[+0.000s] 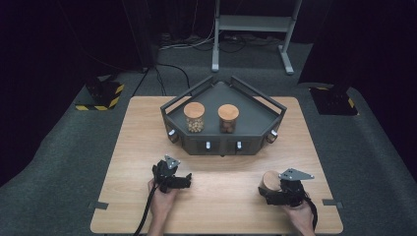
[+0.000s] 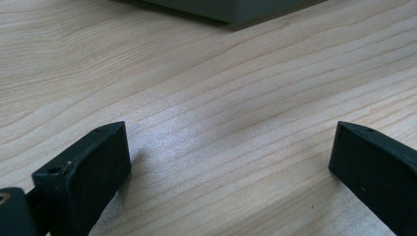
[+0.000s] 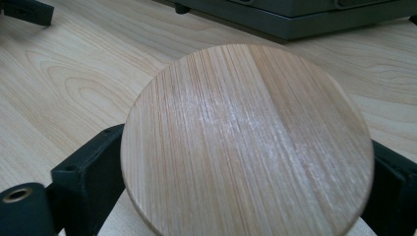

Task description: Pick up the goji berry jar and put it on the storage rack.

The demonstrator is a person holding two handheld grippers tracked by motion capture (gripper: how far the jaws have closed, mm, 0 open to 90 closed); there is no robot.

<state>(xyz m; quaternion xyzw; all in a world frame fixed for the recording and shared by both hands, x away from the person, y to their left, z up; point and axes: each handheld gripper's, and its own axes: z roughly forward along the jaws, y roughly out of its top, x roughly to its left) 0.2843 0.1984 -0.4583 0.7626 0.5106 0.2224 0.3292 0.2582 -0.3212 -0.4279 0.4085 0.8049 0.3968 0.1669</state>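
Currently on the wooden table [image 1: 221,206], listed from near to far.

Right gripper [image 1: 275,191]: near right part of the table, held in a hand [image 1: 301,216] that enters from the bottom edge. A jar with a round wooden lid [image 1: 270,181] sits between its jaws. In the right gripper view the lid [image 3: 246,142] spans the whole gap, with a black jaw just beside each edge. Whether the pads actually press the jar below the lid cannot be told; the lid hides the contact.

Left gripper [image 1: 181,181]: near left of centre, held in the other hand [image 1: 161,199], low over the table, with a black cable [image 1: 143,219] trailing toward the near edge. Jaws released, standing wide apart with bare wood grain between them in the left gripper view [image 2: 231,152]. Well apart from the right gripper.

Dark grey tray [image 1: 255,120]: five-sided, railed, on the far middle of the table, small knobs along its near face. Contents, two upright glass jars with wooden lids:
- left jar [image 1: 193,117], pale round pieces inside;
- right jar [image 1: 228,118], darker brown contents, just beside the first, not touching.

Beyond the table: grey floor and a metal stand [image 1: 253,29].
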